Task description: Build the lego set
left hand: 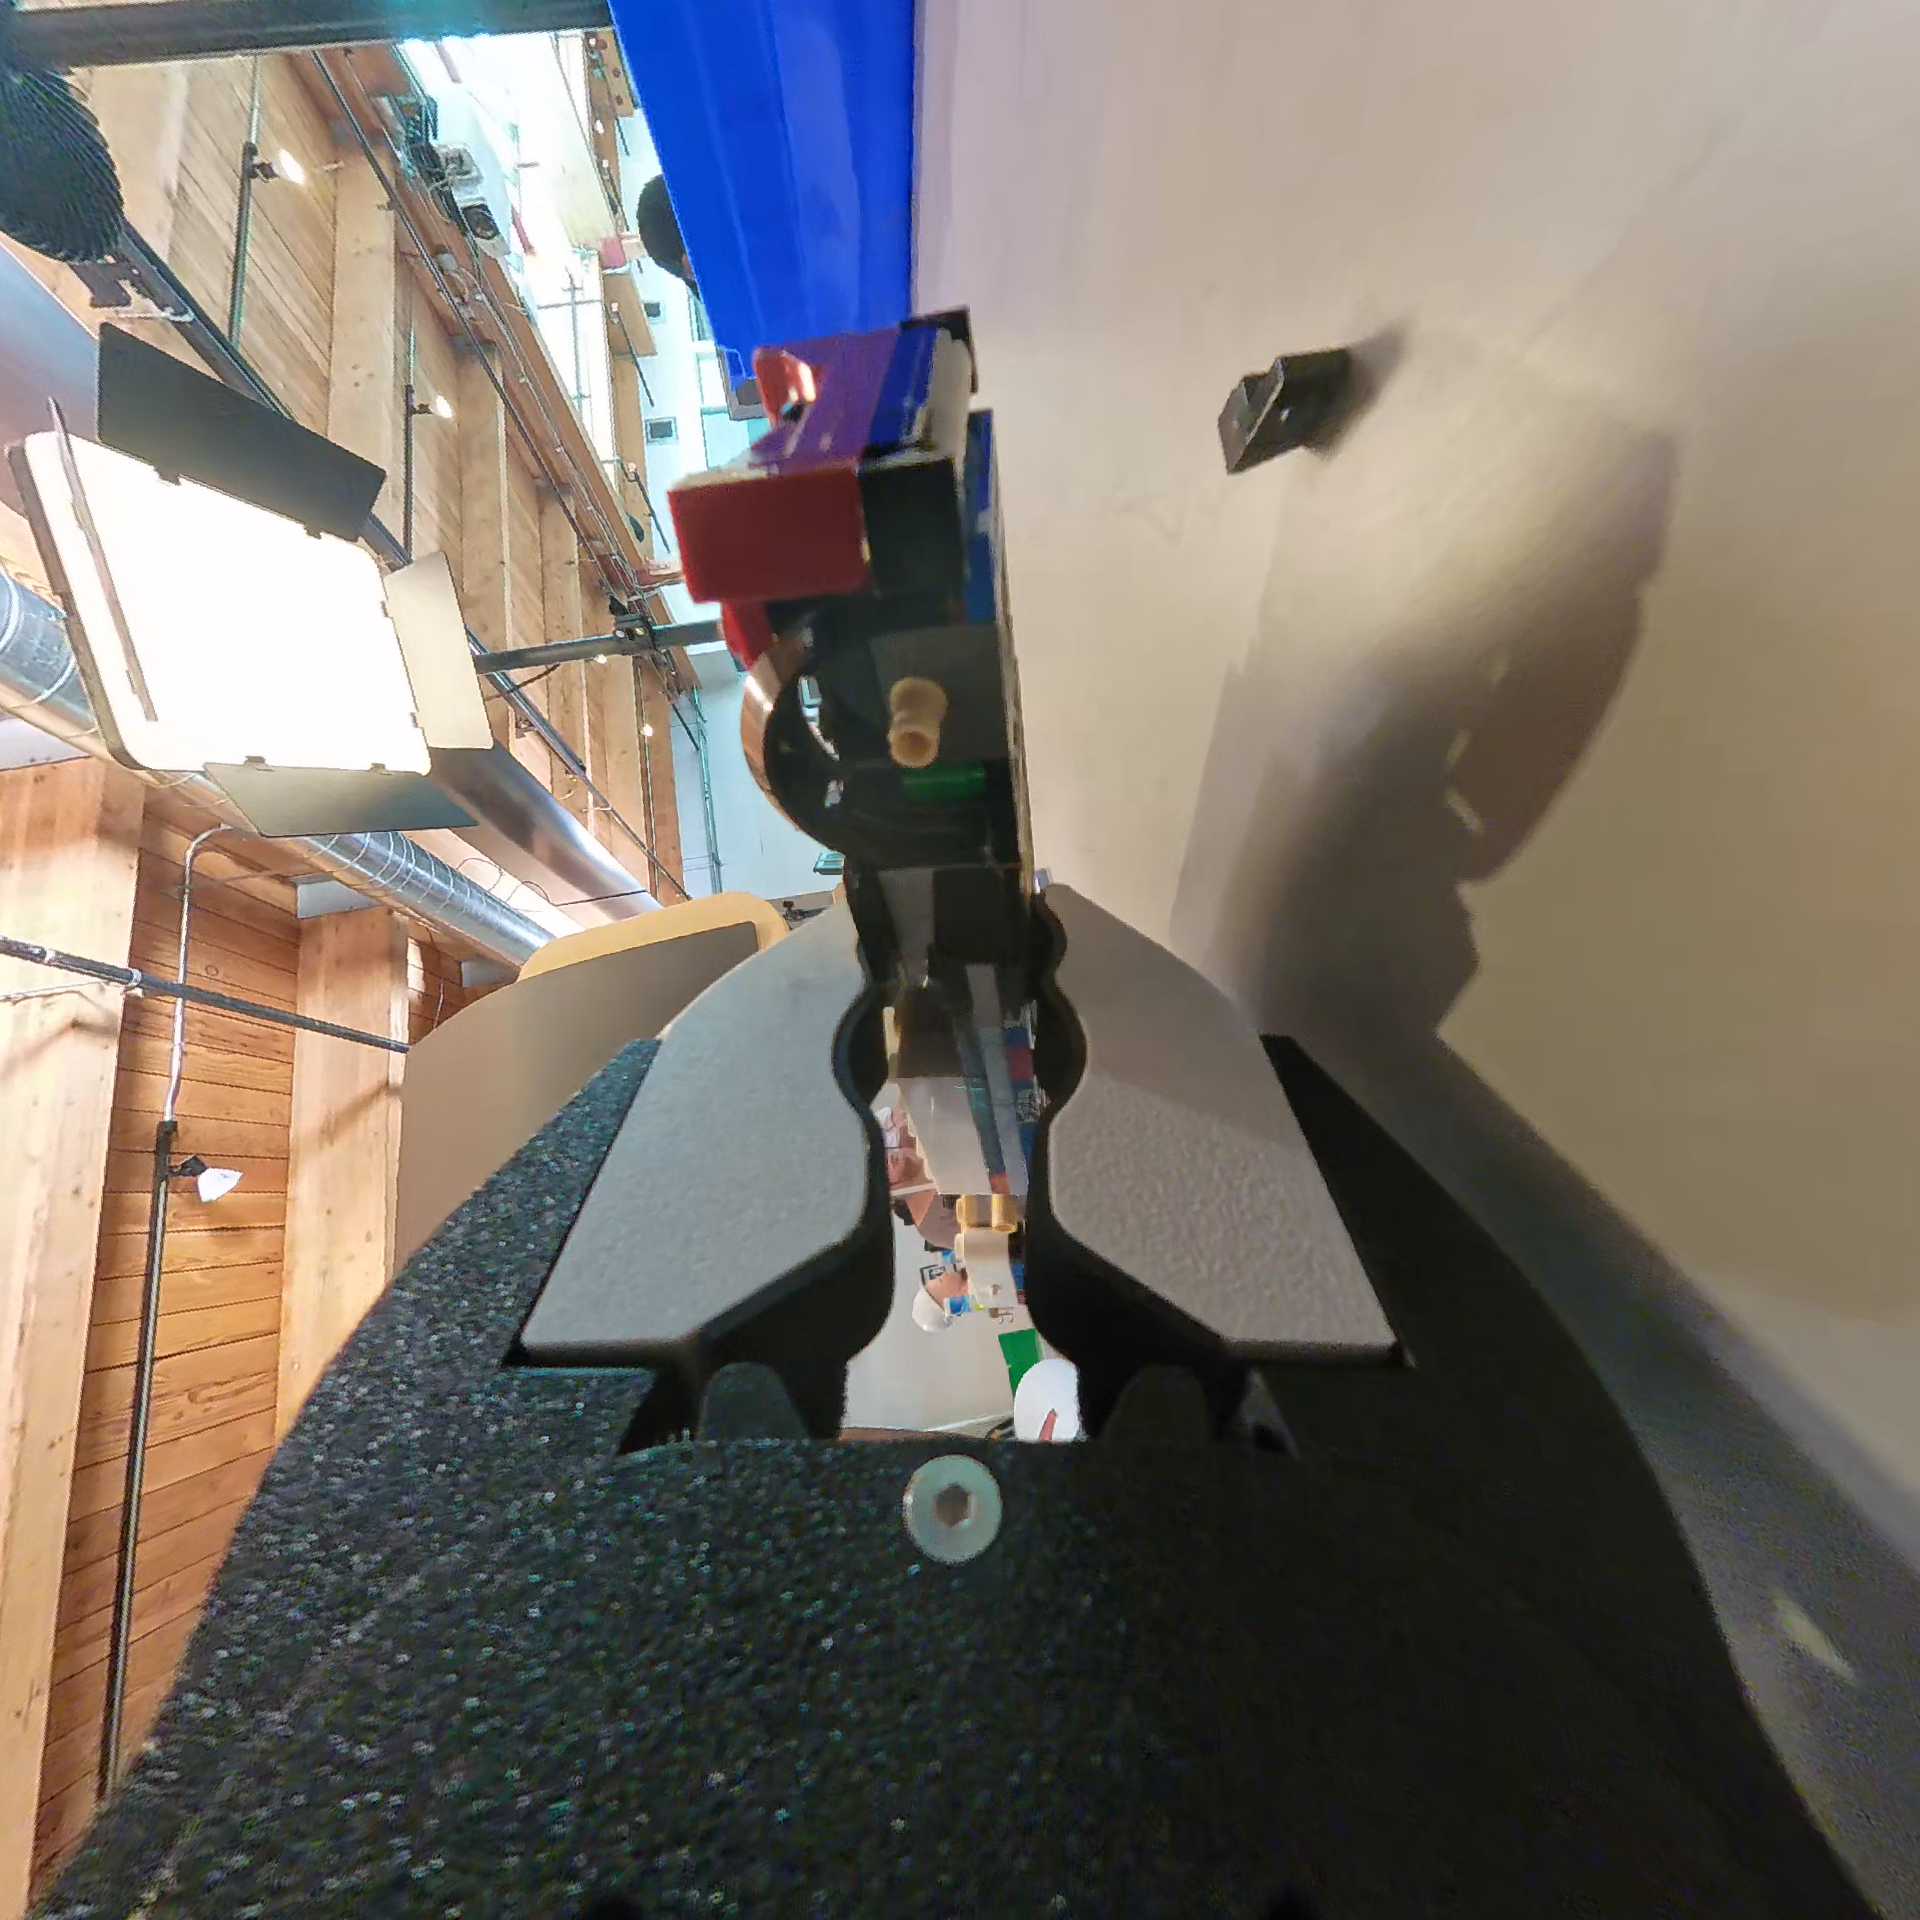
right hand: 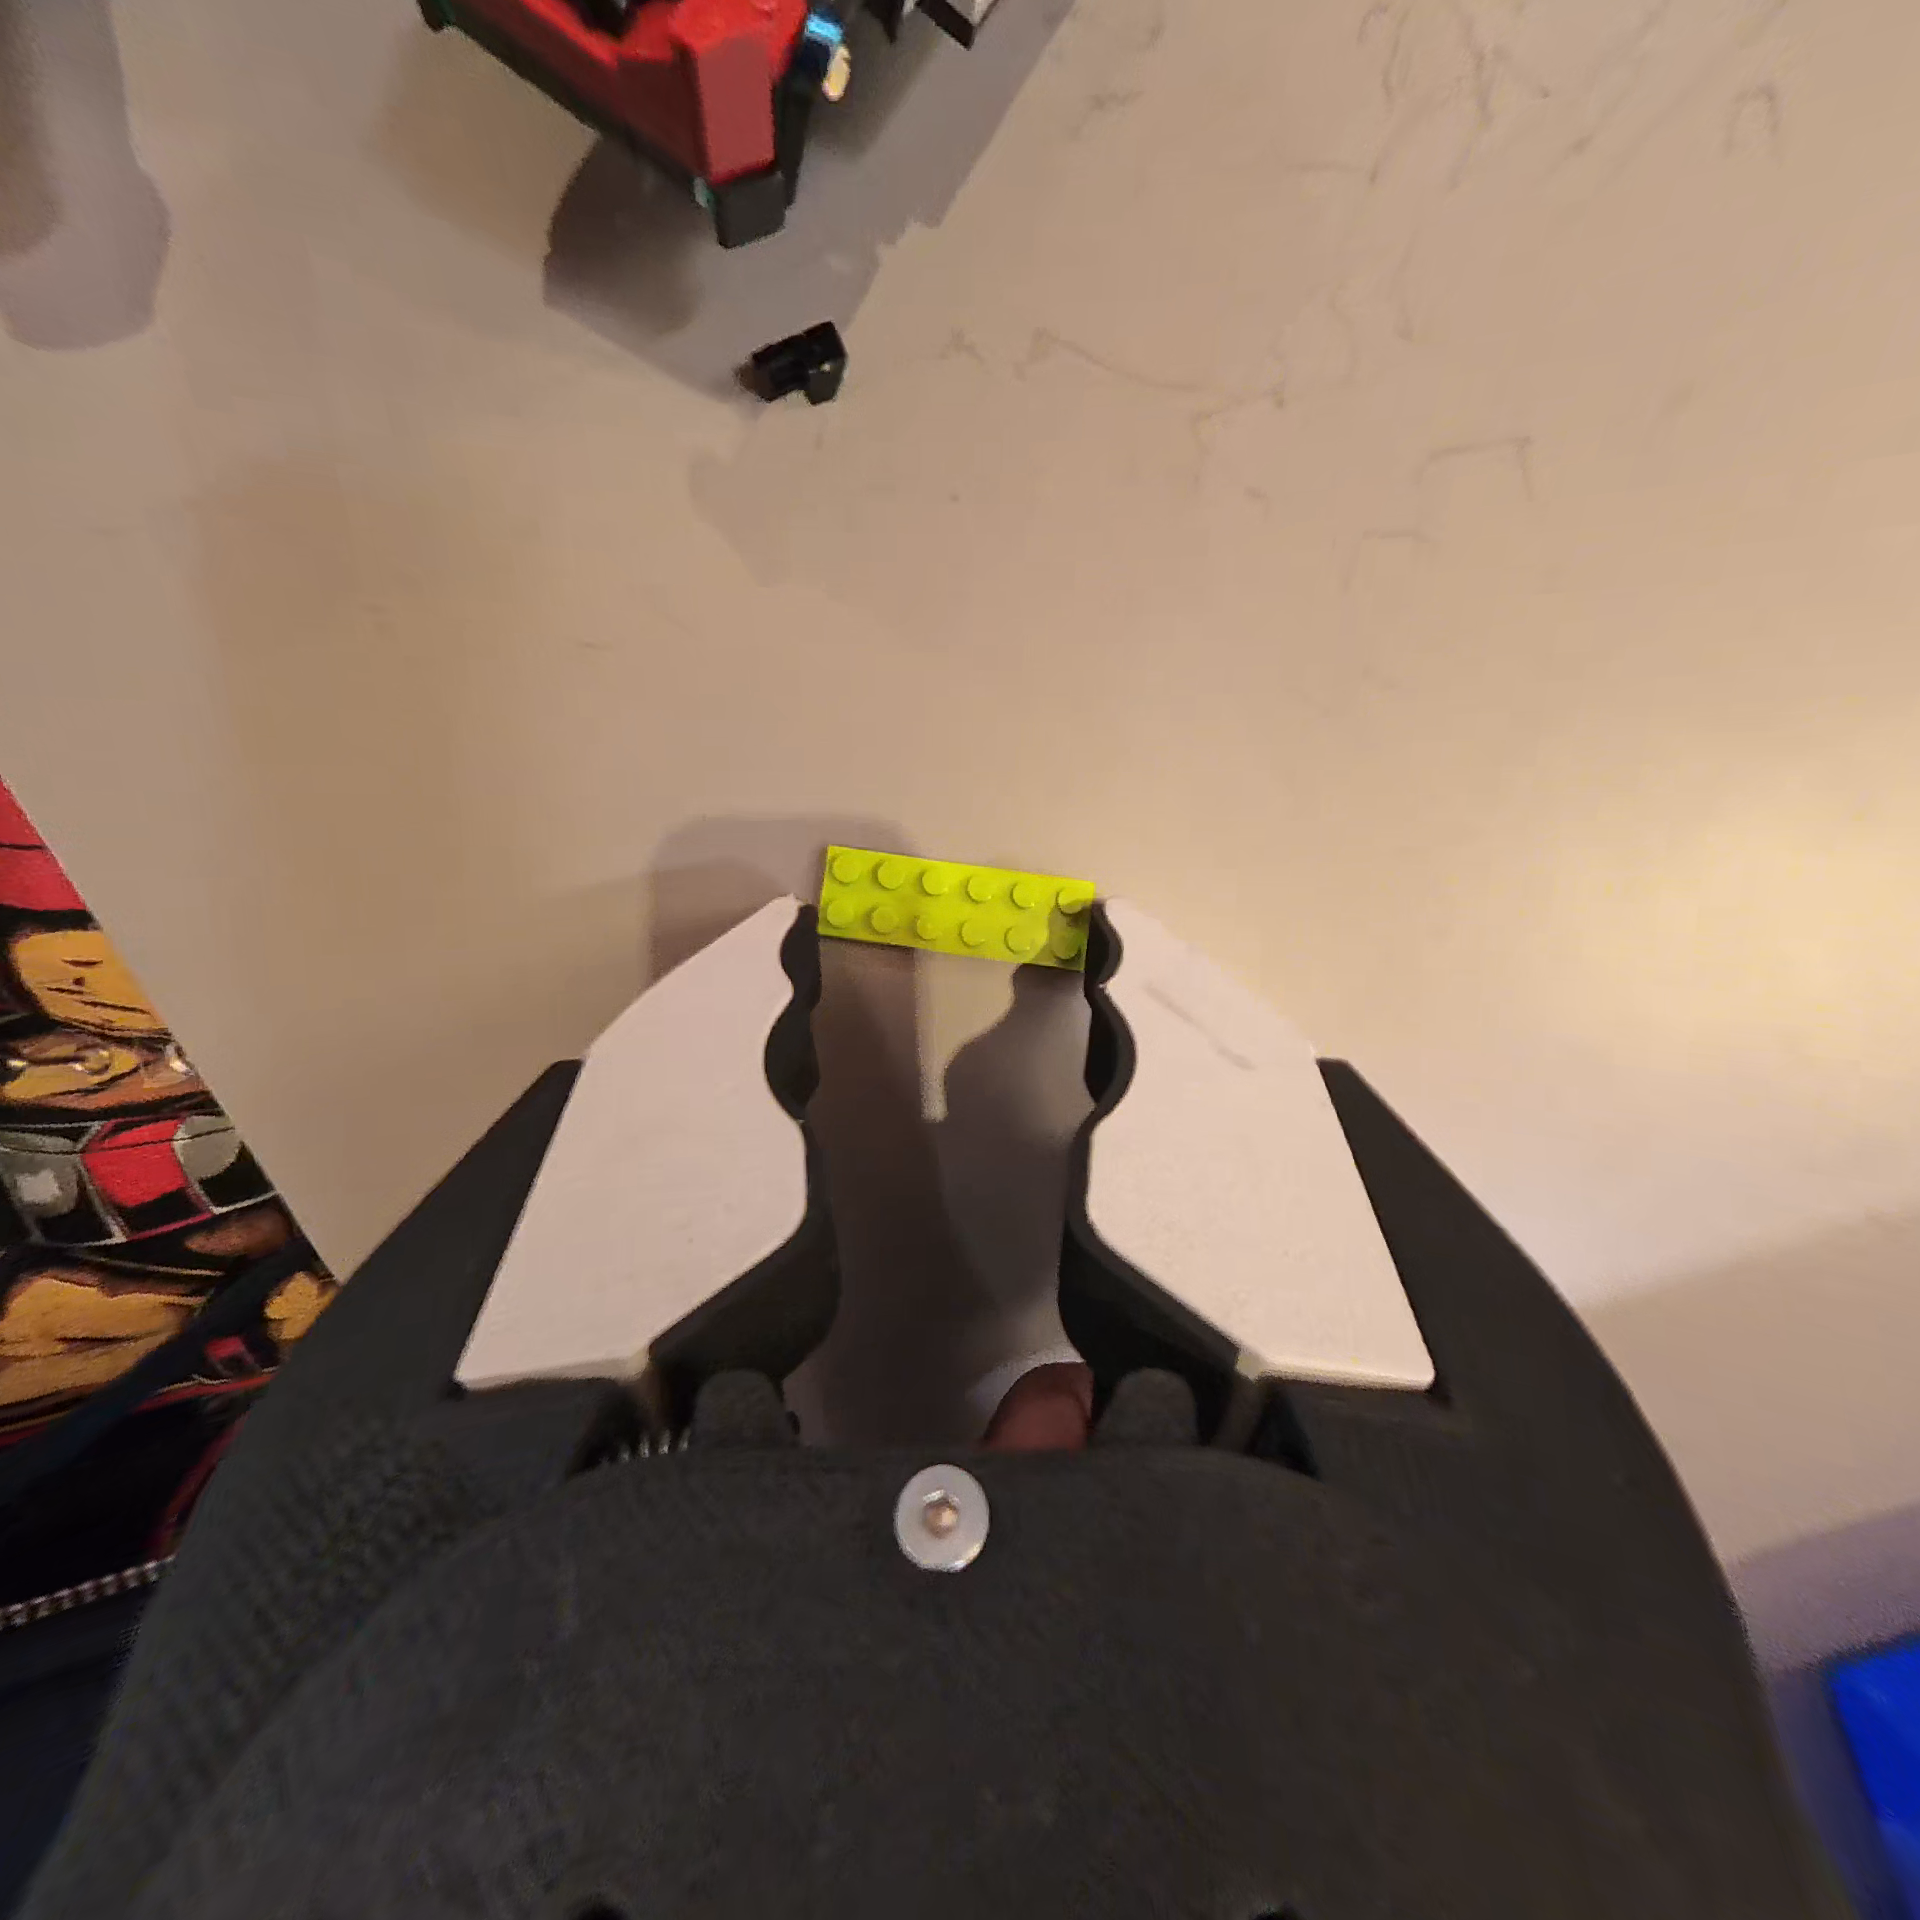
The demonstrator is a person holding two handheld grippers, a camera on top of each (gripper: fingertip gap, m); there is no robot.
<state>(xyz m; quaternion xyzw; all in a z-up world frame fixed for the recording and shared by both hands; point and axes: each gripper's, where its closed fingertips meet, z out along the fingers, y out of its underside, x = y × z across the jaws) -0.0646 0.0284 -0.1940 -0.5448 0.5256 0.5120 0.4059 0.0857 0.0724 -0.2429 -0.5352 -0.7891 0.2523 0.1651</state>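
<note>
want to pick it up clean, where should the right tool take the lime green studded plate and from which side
Grip the lime green plate across its two short ends, coming straight down from above. It lies flat, studs up, on the table, its long side spanning the gap between the right tool's fingers. Being so thin, it probably needs the fingertips right at table level. The right end sits nearly against its fingertip.

A pale tabletop point(right hand: 1351, 520) carries a lime studded plate point(right hand: 956, 909) and small black brick point(right hand: 798, 364).
</note>
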